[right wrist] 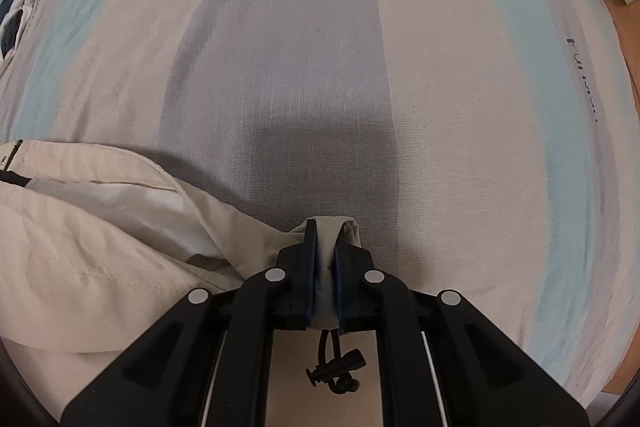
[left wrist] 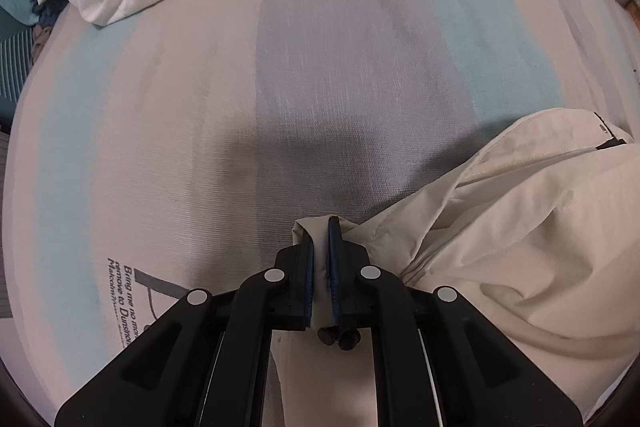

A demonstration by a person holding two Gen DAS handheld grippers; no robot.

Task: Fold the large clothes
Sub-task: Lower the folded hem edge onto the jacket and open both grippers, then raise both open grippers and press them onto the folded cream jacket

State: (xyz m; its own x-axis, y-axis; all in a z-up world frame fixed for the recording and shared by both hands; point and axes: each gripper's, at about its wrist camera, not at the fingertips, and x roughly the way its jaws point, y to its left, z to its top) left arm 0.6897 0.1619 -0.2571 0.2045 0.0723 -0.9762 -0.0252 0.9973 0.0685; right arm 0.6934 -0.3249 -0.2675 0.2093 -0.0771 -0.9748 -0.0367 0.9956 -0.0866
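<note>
Both tongs, left (left wrist: 320, 259) and right (right wrist: 326, 259), are clamped on hem corners of the cream jacket (left wrist: 520, 227) held over the striped bed (left wrist: 320, 67), where thin bites could be lost.

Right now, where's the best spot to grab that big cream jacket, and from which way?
Grab the hem corners, from above. The cream jacket lies slumped on the striped sheet; its folded edge sticks up, thin enough to pinch. Both claws already do this: the left claw and right claw are each shut on a corner.
</note>
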